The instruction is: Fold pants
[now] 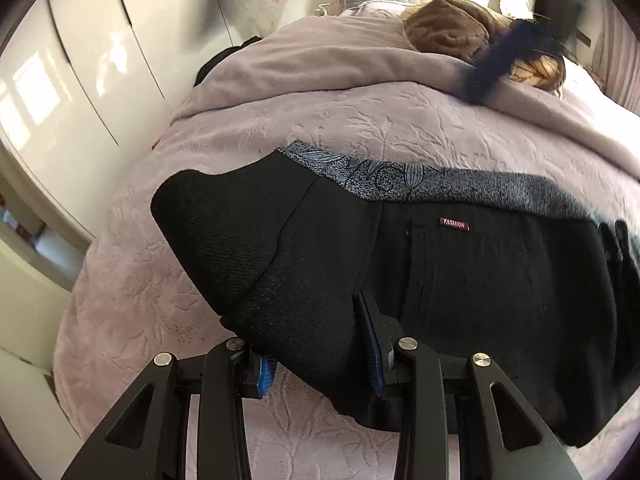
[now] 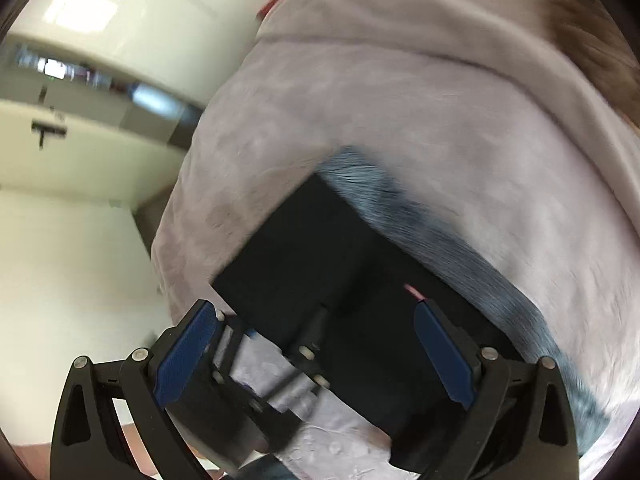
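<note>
Black pants [image 1: 460, 280] with a grey-blue patterned waistband and a red "FASHION" label [image 1: 455, 224] lie across a lilac bedspread [image 1: 360, 120]. My left gripper [image 1: 318, 356] is shut on a raised fold of the black fabric at the near edge, which fills the gap between the blue pads. In the right wrist view the pants [image 2: 304, 240] are blurred. My right gripper [image 2: 312, 306] hovers over them, open, its blue pads far apart and pressing on nothing. Under it, the dark linkage of the left gripper [image 2: 308, 364] shows at the pants' edge.
A brown plush heap [image 1: 448, 28] and a folded lilac blanket [image 1: 320, 56] lie at the far end of the bed. A dark blue blurred streak [image 1: 496, 60] crosses them. White wardrobe doors [image 1: 80, 80] stand to the left of the bed.
</note>
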A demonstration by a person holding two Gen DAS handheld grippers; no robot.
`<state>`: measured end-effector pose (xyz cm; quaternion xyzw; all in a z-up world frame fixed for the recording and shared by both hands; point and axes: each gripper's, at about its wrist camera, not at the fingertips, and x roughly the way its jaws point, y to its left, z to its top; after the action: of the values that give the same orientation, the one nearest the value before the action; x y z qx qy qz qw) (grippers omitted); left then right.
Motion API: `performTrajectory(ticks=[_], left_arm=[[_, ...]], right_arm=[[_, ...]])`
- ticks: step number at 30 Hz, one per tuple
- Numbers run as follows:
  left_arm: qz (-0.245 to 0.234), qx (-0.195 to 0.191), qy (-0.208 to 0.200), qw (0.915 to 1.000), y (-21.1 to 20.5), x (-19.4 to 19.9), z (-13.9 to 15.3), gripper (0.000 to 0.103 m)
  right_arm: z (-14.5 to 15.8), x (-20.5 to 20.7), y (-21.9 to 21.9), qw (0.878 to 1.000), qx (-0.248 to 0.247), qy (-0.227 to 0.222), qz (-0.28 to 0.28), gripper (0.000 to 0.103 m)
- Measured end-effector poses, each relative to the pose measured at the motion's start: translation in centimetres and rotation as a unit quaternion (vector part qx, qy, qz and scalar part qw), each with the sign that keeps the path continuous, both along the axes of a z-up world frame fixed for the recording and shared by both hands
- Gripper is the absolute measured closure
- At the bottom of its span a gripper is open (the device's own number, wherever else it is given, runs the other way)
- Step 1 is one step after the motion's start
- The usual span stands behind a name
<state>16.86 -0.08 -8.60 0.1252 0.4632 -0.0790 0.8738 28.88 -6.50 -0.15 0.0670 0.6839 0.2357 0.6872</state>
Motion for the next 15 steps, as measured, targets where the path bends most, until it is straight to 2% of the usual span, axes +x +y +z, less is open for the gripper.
performTrajectory(ticks=[6,8,9,10,11,12,15], left_arm=[[-0.011,0.030,-0.019,0.9993,-0.5,-0.4,0.0,0.066],[-0.013,0.034,-0.022,0.9991,-0.5,-0.5,0.1,0.066],[-0.014,0.037,-0.023,0.9990,-0.8,-0.4,0.0,0.066],[-0.015,0.039,-0.024,0.9988,-0.9,-0.3,0.1,0.066],[-0.019,0.041,-0.017,0.9989,-0.9,-0.4,0.0,0.066],[-0.021,0.043,-0.012,0.9988,-0.8,-0.7,0.0,0.066],[-0.046,0.061,-0.039,0.9963,-2.1,-1.8,1.3,0.066]], right_arm=[[-4.4,2.4,6.3,0.993,-0.028,0.089,0.079,0.003],[-6.1,2.7,6.9,0.989,-0.048,0.115,0.082,0.003],[-7.0,2.7,6.8,0.987,-0.059,0.126,0.079,0.013],[-7.4,2.6,6.5,0.986,-0.063,0.133,0.077,0.043],[-7.7,2.5,6.0,0.986,-0.053,0.140,0.068,0.059],[-7.7,2.5,5.5,0.987,-0.043,0.141,0.057,0.082],[-5.6,1.6,3.4,0.994,-0.017,0.098,0.050,0.085]])
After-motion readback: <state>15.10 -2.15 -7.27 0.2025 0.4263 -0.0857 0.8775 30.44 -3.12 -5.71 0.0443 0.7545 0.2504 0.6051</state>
